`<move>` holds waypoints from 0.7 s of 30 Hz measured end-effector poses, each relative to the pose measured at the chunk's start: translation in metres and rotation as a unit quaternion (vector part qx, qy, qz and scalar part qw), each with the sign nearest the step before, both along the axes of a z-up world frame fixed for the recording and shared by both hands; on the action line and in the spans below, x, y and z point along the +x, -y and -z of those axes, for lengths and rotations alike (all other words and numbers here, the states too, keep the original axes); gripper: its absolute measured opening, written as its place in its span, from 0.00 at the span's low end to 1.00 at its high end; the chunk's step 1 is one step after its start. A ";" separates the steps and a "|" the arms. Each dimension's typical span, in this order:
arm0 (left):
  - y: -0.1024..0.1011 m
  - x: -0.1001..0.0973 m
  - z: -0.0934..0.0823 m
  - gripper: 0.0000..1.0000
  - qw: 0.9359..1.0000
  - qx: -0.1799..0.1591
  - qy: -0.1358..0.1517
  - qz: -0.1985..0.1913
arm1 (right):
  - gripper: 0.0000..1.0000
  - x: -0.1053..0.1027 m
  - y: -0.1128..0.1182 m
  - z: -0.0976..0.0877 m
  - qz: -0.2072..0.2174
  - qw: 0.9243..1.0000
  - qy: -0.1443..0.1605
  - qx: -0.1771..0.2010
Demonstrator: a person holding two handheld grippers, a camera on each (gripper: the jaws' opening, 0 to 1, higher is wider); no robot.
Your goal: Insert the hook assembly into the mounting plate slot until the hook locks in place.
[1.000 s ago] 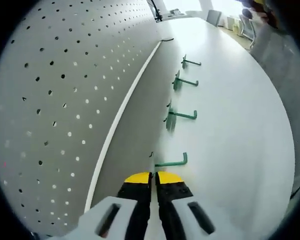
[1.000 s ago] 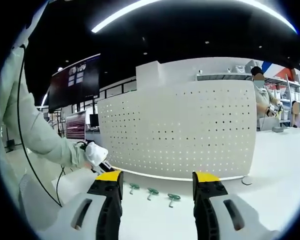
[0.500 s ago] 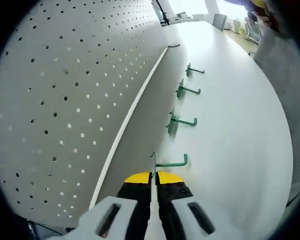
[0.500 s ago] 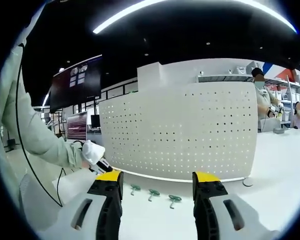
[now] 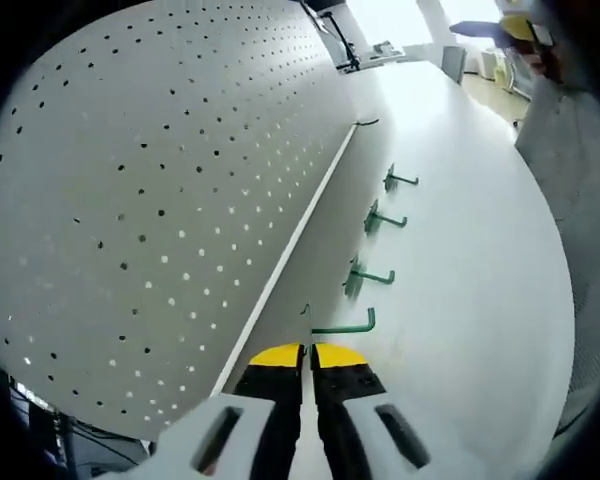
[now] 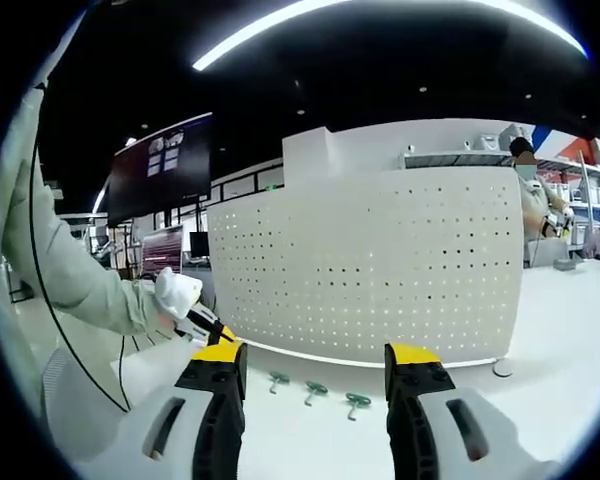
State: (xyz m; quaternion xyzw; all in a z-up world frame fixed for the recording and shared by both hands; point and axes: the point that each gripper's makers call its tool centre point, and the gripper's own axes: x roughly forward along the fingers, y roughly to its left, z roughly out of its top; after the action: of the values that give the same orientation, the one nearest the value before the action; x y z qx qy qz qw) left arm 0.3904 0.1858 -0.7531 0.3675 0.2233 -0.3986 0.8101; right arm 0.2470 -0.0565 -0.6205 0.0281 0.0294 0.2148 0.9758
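At the left tongs (image 5: 308, 352), jaws are closed on a green hook (image 5: 342, 325), its long axis crossways, just off the perforated mounting plate (image 5: 160, 200). Right tongs (image 6: 315, 362) stand open, empty, farther away. Three hooks (image 5: 368, 278) lie on the bench (image 5: 460, 250).

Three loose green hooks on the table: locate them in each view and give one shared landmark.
Left gripper view: the loose hooks run in a row right of centre, beyond the jaws.
Right gripper view: the hooks lie low at centre, between the jaws.
Shared landmark: the white pegboard beside them.
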 end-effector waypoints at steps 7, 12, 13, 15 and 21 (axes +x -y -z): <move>0.005 -0.009 -0.017 0.03 1.000 -0.014 0.022 -0.006 | 0.53 -0.001 -0.003 -0.002 -0.008 1.000 0.006 0.001; 0.010 -0.014 -0.031 0.03 0.999 -0.028 0.039 -0.014 | 0.53 -0.002 -0.005 -0.003 -0.013 1.000 0.008 0.000; 0.011 -0.015 -0.034 0.03 0.999 -0.032 0.042 -0.015 | 0.53 -0.002 -0.005 -0.003 -0.014 1.000 0.009 0.000; 0.014 -0.017 -0.041 0.03 0.998 -0.041 0.047 -0.017 | 0.53 -0.002 -0.006 -0.004 -0.015 1.000 0.010 -0.001; 0.022 -0.023 -0.061 0.03 0.995 -0.060 0.073 -0.018 | 0.53 -0.003 -0.006 -0.006 -0.015 1.000 0.014 0.001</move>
State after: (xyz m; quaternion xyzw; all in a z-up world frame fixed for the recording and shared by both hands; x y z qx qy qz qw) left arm 0.3676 0.1637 -0.6923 0.3420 0.1464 -0.3686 0.8519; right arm 0.2442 -0.0507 -0.6149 0.0259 0.0162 0.2302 0.9727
